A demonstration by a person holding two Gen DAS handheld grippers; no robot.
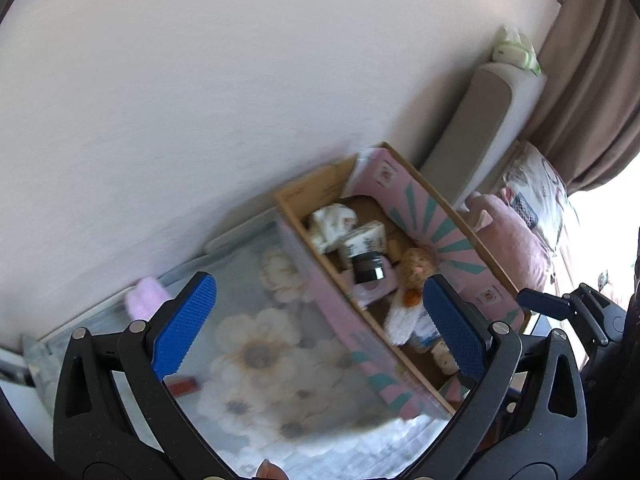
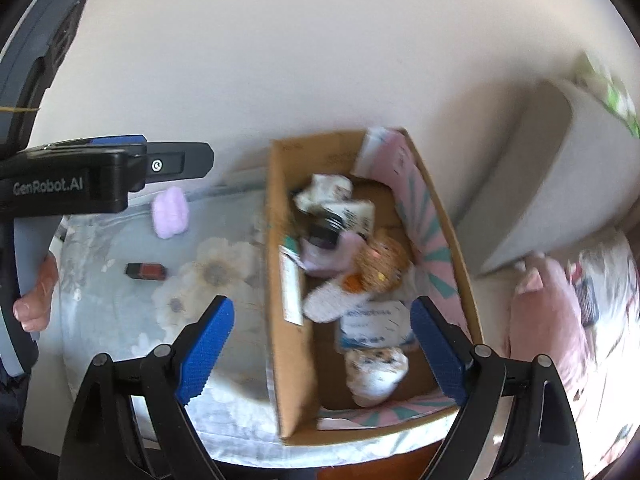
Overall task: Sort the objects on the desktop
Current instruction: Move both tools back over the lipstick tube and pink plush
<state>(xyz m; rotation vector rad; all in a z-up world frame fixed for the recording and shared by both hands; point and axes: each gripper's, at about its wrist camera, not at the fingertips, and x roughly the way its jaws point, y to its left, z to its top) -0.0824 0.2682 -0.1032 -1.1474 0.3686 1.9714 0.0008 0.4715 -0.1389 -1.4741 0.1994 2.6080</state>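
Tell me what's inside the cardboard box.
The cardboard box holds a brown plush toy, a dark jar, white packets and a card. Anything beneath them is covered.

The left gripper (image 2: 120,176) bears the white lettering "GenRobot.AI" on its black body. Print on packages inside the cardboard box (image 2: 290,360) is too blurred to read.

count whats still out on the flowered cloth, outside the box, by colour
pink or lilac: 1, the fluffy item near the wall
red: 1, the small dark-capped tube, likely a lipstick
total: 2
Both lie on the cloth left of the cardboard box, apart from each other.
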